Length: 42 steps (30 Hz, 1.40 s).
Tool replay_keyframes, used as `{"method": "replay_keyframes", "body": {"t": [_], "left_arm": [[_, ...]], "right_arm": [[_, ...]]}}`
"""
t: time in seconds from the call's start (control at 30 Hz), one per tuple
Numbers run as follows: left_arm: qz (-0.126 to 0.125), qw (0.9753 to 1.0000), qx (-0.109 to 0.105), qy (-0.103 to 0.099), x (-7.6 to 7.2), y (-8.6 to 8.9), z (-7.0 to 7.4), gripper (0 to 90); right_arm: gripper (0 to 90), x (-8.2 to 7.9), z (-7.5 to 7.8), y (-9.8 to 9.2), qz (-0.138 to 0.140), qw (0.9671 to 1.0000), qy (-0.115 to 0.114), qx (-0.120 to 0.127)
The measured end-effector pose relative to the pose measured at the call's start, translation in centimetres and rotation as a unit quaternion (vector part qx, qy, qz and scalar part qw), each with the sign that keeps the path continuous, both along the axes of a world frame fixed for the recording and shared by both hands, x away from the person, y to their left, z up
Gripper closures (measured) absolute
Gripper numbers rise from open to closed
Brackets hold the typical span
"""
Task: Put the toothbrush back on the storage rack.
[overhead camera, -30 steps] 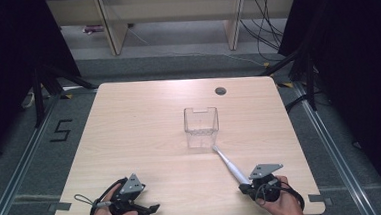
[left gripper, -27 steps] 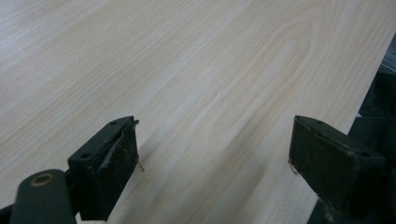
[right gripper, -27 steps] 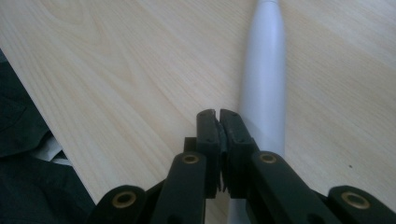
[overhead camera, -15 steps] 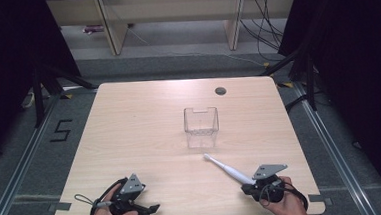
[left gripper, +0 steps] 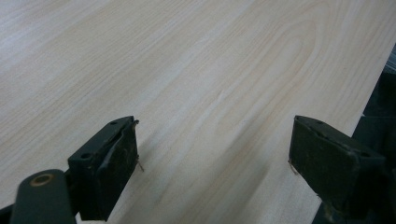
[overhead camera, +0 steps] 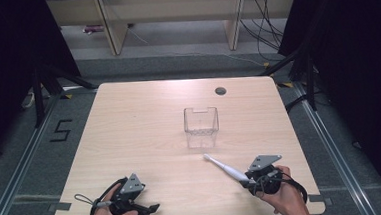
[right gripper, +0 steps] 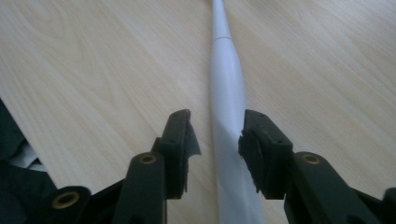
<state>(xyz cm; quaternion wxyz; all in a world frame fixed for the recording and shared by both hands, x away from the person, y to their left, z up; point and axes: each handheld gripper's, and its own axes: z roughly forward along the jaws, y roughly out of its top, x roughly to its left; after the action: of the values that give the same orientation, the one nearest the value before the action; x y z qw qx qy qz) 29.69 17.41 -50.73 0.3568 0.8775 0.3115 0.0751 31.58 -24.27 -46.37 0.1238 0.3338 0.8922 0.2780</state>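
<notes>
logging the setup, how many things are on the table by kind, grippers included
white electric toothbrush: 1
clear plastic container: 1
hand-held grippers: 2, the left gripper and the right gripper
total: 4

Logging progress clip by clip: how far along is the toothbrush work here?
Early stage. In hand: the right gripper has its jaws around the white electric toothbrush, which points at the clear plastic container. Left gripper open, idle. Probably left: the container holds nothing yet.
</notes>
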Motion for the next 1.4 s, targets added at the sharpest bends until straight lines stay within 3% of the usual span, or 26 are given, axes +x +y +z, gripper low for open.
{"method": "replay_keyframes", "body": {"t": [0.1, 0.3, 0.37, 0.43, 0.47, 0.57, 0.6, 0.77, 1.27, 1.37, 1.4], "left_arm": [[0.002, 1.0, 0.001, -0.001, 0.0, 0.0, 0.0, 14.9], [0.003, 1.0, 0.0, -0.002, 0.0, 0.1, 0.0, 14.9], [0.003, 1.0, -0.008, 0.001, -0.1, -0.1, 0.0, 14.9], [0.004, 1.0, -0.009, 0.0, -0.1, -0.1, 0.0, 14.9], [0.001, 1.0, 0.0, -0.002, 0.0, 0.0, 0.0, 14.9], [0.002, 1.0, 0.001, -0.002, 0.0, 0.0, 0.0, 14.9], [0.001, 1.0, 0.0, -0.001, 0.0, 0.0, 0.0, 14.9], [0.002, 1.0, -0.002, -0.001, 0.0, 0.0, 0.0, 14.9], [0.001, 1.0, -0.002, 0.001, 0.0, 0.0, -0.1, 14.9], [-0.002, 1.0, -0.004, 0.003, 0.0, 0.0, 0.0, 14.9], [-0.002, 1.0, -0.002, 0.001, 0.0, 0.0, 0.0, 14.9]], "right_arm": [[57.7, 0.5, 0.2, 0.7, -0.012, 0.9998, 0.007, -0.011], [51.8, 2.2, 0.6, 1.9, 0.002, 0.9981, 0.03, -0.054], [51.5, 2.7, 0.4, 2.3, 0.007, 0.9968, 0.046, -0.065], [51.5, 3.2, 0.3, 2.5, 0.011, 0.9959, 0.046, -0.077], [51.5, 3.2, 0.3, 2.5, 0.011, 0.9959, 0.046, -0.077], [50.5, 3.7, 0.2, 2.7, 0.018, 0.9954, 0.043, -0.083], [50.4, 4.0, 0.0, 2.9, 0.017, 0.9947, 0.055, -0.085], [50.4, 4.3, -0.1, 3.1, 0.014, 0.9934, 0.066, -0.092], [52.7, 5.7, -1.0, 4.7, 0.046, 0.9829, 0.101, -0.147], [54.3, 5.8, -1.0, 4.8, 0.045, 0.9819, 0.108, -0.149], [55.3, 5.7, -1.0, 5.0, 0.032, 0.9815, 0.114, -0.15]]}}
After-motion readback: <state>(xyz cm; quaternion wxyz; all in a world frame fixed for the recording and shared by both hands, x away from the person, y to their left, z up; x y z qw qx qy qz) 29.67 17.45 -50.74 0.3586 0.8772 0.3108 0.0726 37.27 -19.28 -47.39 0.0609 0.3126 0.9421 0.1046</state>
